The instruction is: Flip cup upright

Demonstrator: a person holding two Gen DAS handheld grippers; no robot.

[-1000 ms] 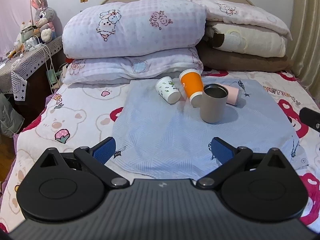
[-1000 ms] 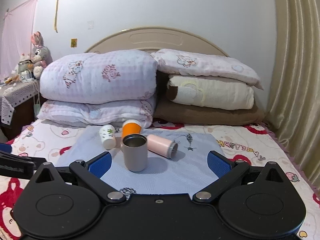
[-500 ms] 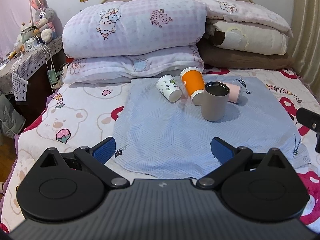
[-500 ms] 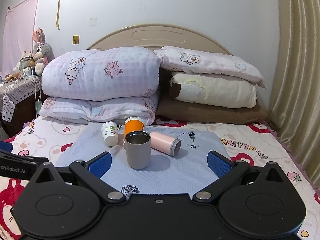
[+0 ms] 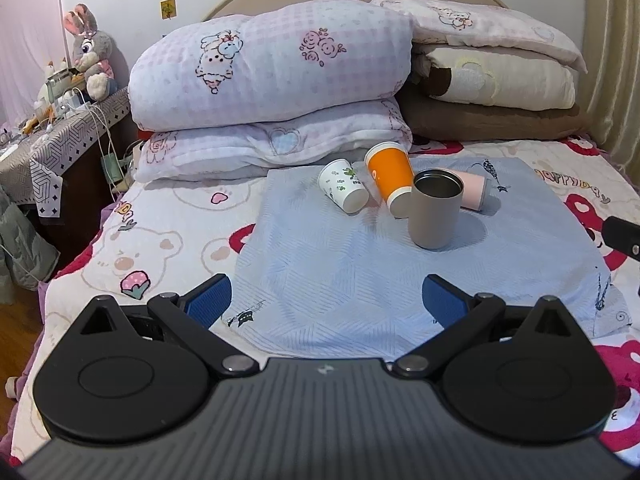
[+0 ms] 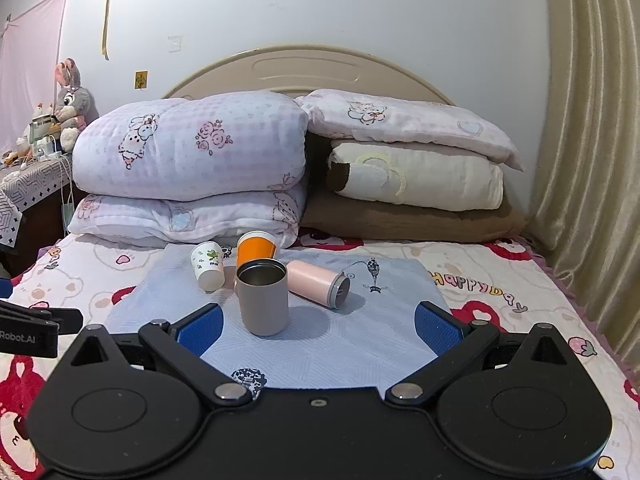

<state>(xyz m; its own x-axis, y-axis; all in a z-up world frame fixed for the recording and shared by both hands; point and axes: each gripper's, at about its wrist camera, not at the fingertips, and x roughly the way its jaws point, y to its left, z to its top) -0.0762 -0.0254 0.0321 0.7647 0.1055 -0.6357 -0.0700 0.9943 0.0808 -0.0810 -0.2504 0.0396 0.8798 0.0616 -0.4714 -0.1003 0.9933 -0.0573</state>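
Here we hold both tools wide apart and empty: the left gripper (image 5: 325,294) and the right gripper (image 6: 318,326) hover low over the near edge of the blue cloth (image 5: 340,280), neither touching anything. Nearest on that cloth stands the grey cup (image 6: 262,298), already upright with its metal-lined mouth open to the ceiling, so we judge it needs nothing. Just behind it to the right lies the pink cup (image 6: 316,285) on its side, mouth toward us; it looks rigid and smooth, probably heavier than paper and liable to roll, so we would close across its barrel near the middle. Behind the grey cup on the left, the orange cup (image 5: 390,178) leans tilted, rim low, and just beside it the white floral cup (image 5: 343,190) lies tipped the same way. Both look like light, thin paper that dents easily, so we would pinch them gently across the wall. The soft bedding underneath may let any righted cup wobble.
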